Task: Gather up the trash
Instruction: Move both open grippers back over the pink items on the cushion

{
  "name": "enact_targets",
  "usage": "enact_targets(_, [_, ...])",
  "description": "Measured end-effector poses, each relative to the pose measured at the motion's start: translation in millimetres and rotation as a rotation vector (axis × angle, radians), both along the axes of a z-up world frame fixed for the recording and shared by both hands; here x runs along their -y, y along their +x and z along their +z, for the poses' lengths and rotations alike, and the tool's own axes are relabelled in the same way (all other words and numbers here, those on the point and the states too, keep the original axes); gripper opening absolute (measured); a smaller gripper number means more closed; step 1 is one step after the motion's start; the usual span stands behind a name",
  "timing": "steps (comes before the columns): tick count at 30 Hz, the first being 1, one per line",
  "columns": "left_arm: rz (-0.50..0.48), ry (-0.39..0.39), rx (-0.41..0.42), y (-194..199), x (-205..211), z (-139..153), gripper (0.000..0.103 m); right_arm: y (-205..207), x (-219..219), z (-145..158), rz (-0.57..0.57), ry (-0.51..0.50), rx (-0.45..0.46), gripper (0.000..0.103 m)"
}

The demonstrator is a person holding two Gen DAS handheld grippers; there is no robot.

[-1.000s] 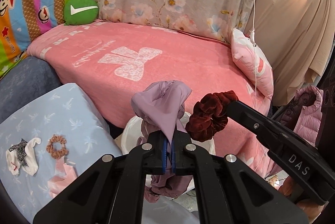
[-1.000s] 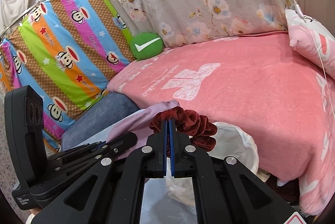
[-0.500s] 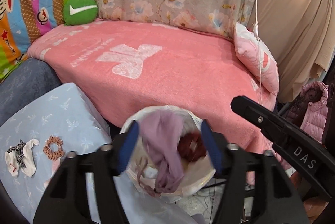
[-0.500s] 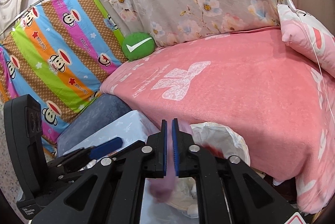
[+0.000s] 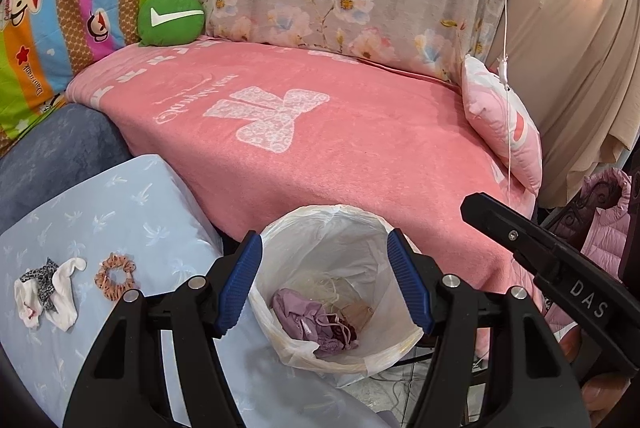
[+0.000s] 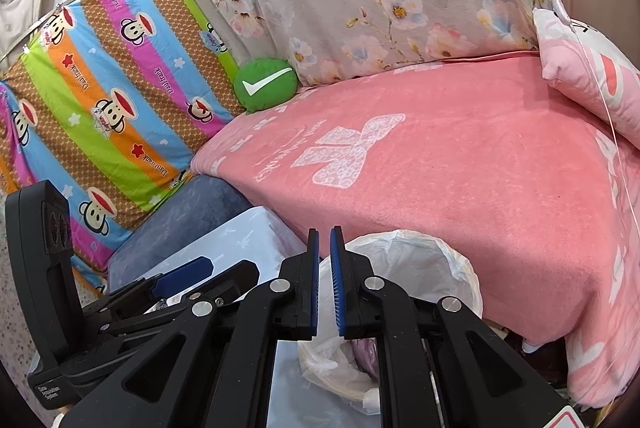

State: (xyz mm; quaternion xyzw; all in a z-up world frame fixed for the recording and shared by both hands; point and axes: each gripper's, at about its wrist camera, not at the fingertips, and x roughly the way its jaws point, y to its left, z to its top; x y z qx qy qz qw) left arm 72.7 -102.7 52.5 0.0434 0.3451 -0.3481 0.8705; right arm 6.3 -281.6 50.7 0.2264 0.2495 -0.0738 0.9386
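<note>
Purple cloth [image 5: 304,316] lies in bin [image 5: 400,228] under wide-open, empty L gripper [image 5: 324,280]; R gripper [image 6: 325,280] slightly ajar, empty.

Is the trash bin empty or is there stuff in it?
Not empty. The white-bagged trash bin has a crumpled purple cloth lying at the bottom, with much room left above it.

Left gripper [image 5: 324,278]: black plastic frame, ribbed blue pads, round silver screw heads on the finger links. Right gripper [image 6: 325,278]: same build; white "DAS" lettering on its body at 3 o'clock in the left-wrist view.
</note>
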Motion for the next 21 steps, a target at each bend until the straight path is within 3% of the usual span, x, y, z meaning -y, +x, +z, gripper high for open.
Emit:
enact_targets(11, [0.079, -0.005, -0.042, 6, -38, -14, 0.062, 9, -36, -14, 0.062, -0.008, -0.042, 0.017])
enact_targets(21, [0.225, 0.024, -0.098, 19, -104, -46, 0.066, 23, -87, -36, 0.15, -0.015, -0.099, 0.024])
